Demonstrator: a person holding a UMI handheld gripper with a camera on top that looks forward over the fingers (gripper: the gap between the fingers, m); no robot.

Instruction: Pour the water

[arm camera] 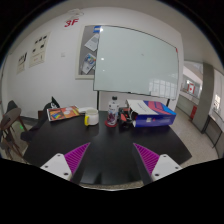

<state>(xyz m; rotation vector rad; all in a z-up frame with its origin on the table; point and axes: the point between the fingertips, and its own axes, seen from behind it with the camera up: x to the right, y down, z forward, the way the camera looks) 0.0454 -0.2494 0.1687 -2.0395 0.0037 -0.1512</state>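
In the gripper view, my gripper [110, 160] is spread wide, and nothing is between its two fingers; the purple pads [75, 157] face each other over the dark table [110, 140], with a broad gap of bare table top between them. The thing I need for pouring water seems to be the clear bottle [112, 108], which stands upright at the far side of the table, well beyond the fingertips. It lies almost straight ahead of the gripper, perhaps a little to the right of the middle line between the fingers, so I judge that the coming move is mainly a straight approach forward, with only a small correction to the side. Its long axis is vertical, so the fingers should come at it from the side, one at each flank. Just left of the bottle there is a small yellowish thing [91, 118], maybe a cup, but it is too small for me to tell. To the right of the bottle lies a blue and pink box [153, 113], near it, and on the left part of the table lies an orange book [62, 113]. Behind all this a whiteboard [138, 65] hangs on the wall, and a chair [14, 122] stands at the table's left end. The task is, in my judgement, not yet begun.
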